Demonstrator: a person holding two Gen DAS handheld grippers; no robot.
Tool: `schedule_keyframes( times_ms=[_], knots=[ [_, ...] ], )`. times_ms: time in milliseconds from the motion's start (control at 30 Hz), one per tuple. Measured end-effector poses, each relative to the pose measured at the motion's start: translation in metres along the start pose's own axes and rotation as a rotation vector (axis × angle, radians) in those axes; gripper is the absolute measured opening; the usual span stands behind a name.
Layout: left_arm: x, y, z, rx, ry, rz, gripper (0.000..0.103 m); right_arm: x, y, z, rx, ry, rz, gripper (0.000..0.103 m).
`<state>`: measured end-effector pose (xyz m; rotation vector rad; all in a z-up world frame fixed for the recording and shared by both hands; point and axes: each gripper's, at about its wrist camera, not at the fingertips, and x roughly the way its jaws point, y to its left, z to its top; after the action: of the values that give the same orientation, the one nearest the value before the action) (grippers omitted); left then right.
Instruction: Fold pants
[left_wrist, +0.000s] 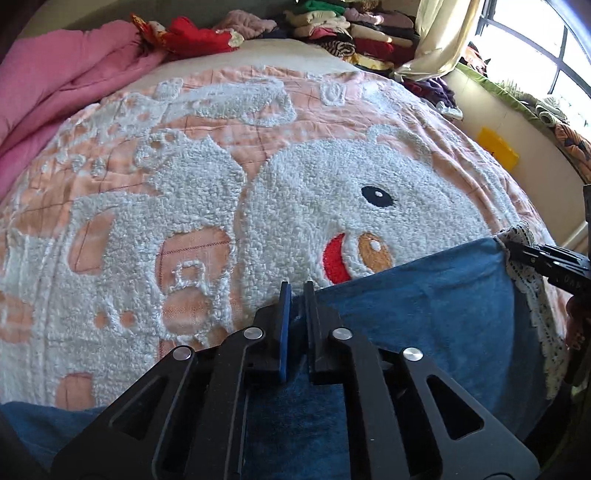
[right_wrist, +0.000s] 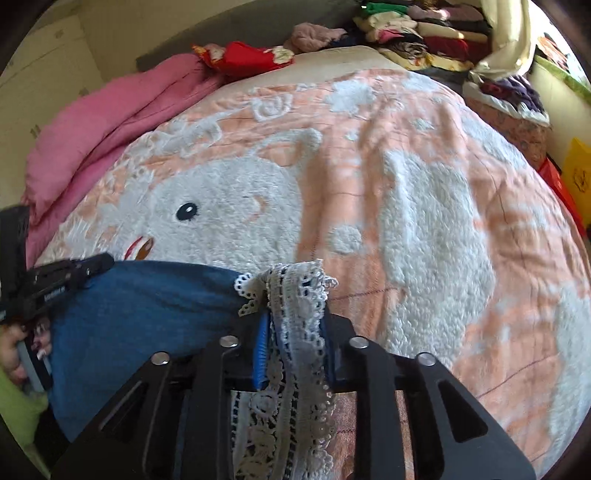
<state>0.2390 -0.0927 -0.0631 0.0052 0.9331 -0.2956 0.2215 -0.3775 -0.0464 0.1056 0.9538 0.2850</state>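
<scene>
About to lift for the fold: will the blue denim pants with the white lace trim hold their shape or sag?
The blue denim pants will probably sag between the left gripper and right gripper, since they already drape softly. The white lace trim, bunched between the right fingers, looks delicate and might snag.

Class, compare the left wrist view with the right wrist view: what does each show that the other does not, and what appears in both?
Only the left wrist view: a window and the left gripper shut on the blue pants edge.
Only the right wrist view: the right gripper shut on the lace trim, and a hand.
Both: the pants, lace, bear blanket, pink quilt, stacked clothes.
</scene>
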Motion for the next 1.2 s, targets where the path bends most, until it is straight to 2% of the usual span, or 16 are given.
schedule_keyframes(
  times_ms=[33,67,100,233,267,400,500,567,633,667,833,900,967,1033,1100,1200],
  knots=[
    [-0.001,0.002,-0.001,-0.006,-0.003,-0.004,0.006,-0.002,-0.002,0.000,0.007,-0.004,-0.008,0.033],
    [-0.005,0.006,0.000,-0.024,-0.004,-0.009,0.011,-0.003,-0.002,0.001,0.010,-0.010,-0.026,0.045],
    [-0.008,0.008,0.000,-0.036,-0.005,-0.013,0.018,-0.009,-0.004,0.001,0.012,-0.023,-0.058,0.050],
    [-0.040,0.024,-0.001,-0.089,-0.063,-0.018,0.028,-0.034,-0.011,-0.004,0.026,-0.070,-0.087,0.050],
    [-0.048,0.027,-0.002,-0.097,-0.076,-0.012,0.035,-0.041,-0.012,-0.006,0.028,-0.082,-0.094,0.050],
    [-0.084,0.042,-0.011,-0.134,-0.126,0.012,0.055,-0.071,-0.010,-0.014,0.031,-0.136,-0.110,0.060],
    [-0.106,0.050,-0.024,-0.145,-0.137,0.041,0.064,-0.089,-0.002,-0.021,0.011,-0.163,-0.110,0.065],
    [-0.119,0.053,-0.037,-0.139,-0.136,0.064,0.066,-0.096,0.005,-0.024,0.000,-0.173,-0.108,0.069],
    [-0.127,0.058,-0.048,-0.147,-0.131,0.071,0.072,-0.105,0.014,-0.028,-0.018,-0.187,-0.103,0.071],
    [-0.131,0.060,-0.052,-0.154,-0.131,0.077,0.074,-0.108,0.017,-0.030,-0.022,-0.192,-0.098,0.076],
    [-0.151,0.065,-0.076,-0.152,-0.121,0.111,0.075,-0.116,0.041,-0.042,-0.042,-0.195,-0.056,0.079],
    [-0.157,0.068,-0.084,-0.164,-0.116,0.124,0.076,-0.117,0.054,-0.045,-0.063,-0.196,-0.049,0.085],
    [-0.161,0.071,-0.089,-0.165,-0.115,0.122,0.078,-0.116,0.066,-0.048,-0.088,-0.196,-0.046,0.085],
    [-0.163,0.070,-0.094,-0.178,-0.110,0.135,0.079,-0.112,0.082,-0.051,-0.119,-0.181,-0.038,0.086],
    [-0.161,0.065,-0.097,-0.181,-0.102,0.094,0.079,-0.106,0.098,-0.054,-0.150,-0.156,-0.034,0.087],
    [-0.153,0.051,-0.103,-0.127,-0.081,0.099,0.079,-0.094,0.122,-0.065,-0.209,-0.109,-0.030,0.086]
  ],
)
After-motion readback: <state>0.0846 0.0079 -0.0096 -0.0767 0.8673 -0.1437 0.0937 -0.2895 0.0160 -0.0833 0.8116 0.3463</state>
